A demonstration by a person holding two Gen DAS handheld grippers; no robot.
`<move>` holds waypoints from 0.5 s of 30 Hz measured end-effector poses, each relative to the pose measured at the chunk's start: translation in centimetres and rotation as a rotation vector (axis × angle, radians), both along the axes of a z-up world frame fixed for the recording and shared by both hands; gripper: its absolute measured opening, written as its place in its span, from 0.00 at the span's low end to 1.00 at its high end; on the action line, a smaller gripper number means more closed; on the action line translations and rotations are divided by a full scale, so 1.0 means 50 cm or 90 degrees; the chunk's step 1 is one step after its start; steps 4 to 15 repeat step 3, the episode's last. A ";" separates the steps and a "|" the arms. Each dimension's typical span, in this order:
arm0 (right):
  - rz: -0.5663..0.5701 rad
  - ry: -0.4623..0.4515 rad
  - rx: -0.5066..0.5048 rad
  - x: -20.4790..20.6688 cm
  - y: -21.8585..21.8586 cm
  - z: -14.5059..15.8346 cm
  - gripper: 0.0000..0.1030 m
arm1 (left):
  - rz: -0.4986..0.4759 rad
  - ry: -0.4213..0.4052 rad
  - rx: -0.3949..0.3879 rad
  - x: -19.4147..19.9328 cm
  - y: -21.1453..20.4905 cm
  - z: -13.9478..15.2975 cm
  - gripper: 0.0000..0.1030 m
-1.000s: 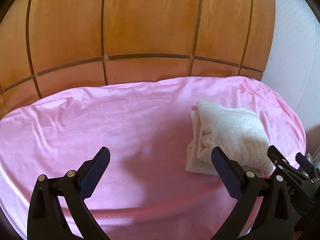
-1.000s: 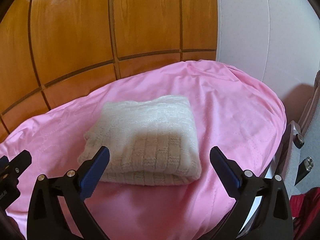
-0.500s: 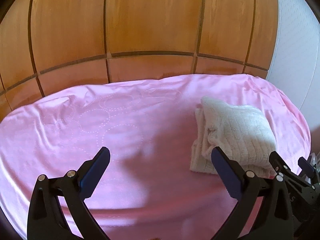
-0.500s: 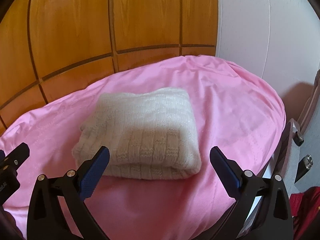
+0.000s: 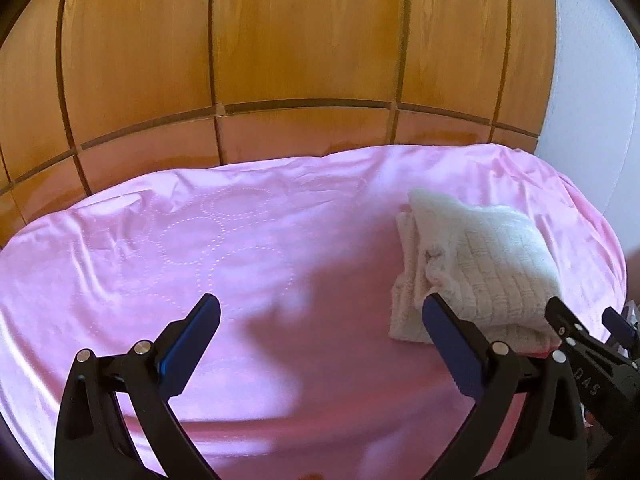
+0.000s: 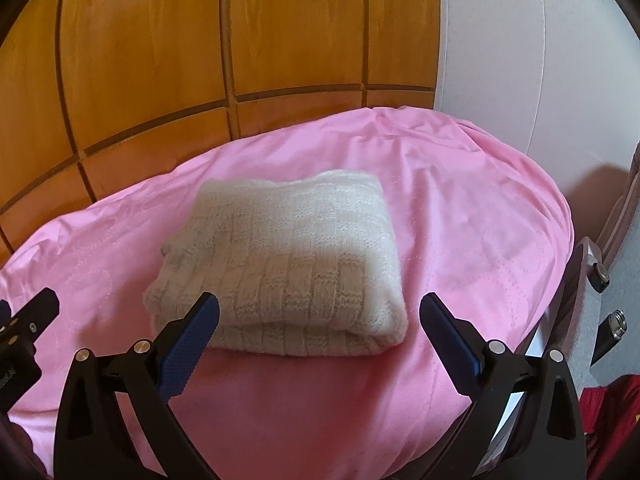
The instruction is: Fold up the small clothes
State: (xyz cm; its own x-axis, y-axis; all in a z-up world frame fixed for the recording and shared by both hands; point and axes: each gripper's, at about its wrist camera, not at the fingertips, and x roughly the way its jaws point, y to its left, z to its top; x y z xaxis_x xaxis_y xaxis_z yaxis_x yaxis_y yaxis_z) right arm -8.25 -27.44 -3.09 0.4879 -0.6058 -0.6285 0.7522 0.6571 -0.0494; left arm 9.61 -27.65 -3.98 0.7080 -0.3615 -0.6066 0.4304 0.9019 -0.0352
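1. The left hand-held gripper (image 5: pixel 320 320) hangs over bare pink sheet (image 5: pixel 240 240), well to the left of the cream knitted garment (image 5: pixel 480 264); its jaws are spread wide and hold nothing
2. Since a second ago both cameras have drawn back and risen a little: the garment sits smaller and farther up in each view, and neither gripper touches it
3. That retreat, with the garment left as a compact stack, suggests to me that this piece is finished and the folding step is over
4. The garment (image 6: pixel 288 256) lies on the bed towards the right end of the sheet, nearer the white wall (image 6: pixel 520 60) than the wooden panelling (image 6: pixel 200 40)
5. In the right wrist view its rounded folded edge faces the camera and the loose layered edges face left; its long axis looks to run left to right, though the shape is close to square
6. The right hand-held gripper (image 6: pixel 320 320) hovers just in front of the garment, jaws spread and empty
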 end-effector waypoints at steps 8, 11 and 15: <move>-0.002 0.002 0.001 0.003 -0.008 -0.003 0.96 | 0.000 0.018 -0.008 0.005 0.003 -0.006 0.98; -0.002 0.002 0.001 0.003 -0.008 -0.003 0.96 | 0.000 0.018 -0.008 0.005 0.003 -0.006 0.98; -0.002 0.002 0.001 0.003 -0.008 -0.003 0.96 | 0.000 0.018 -0.008 0.005 0.003 -0.006 0.98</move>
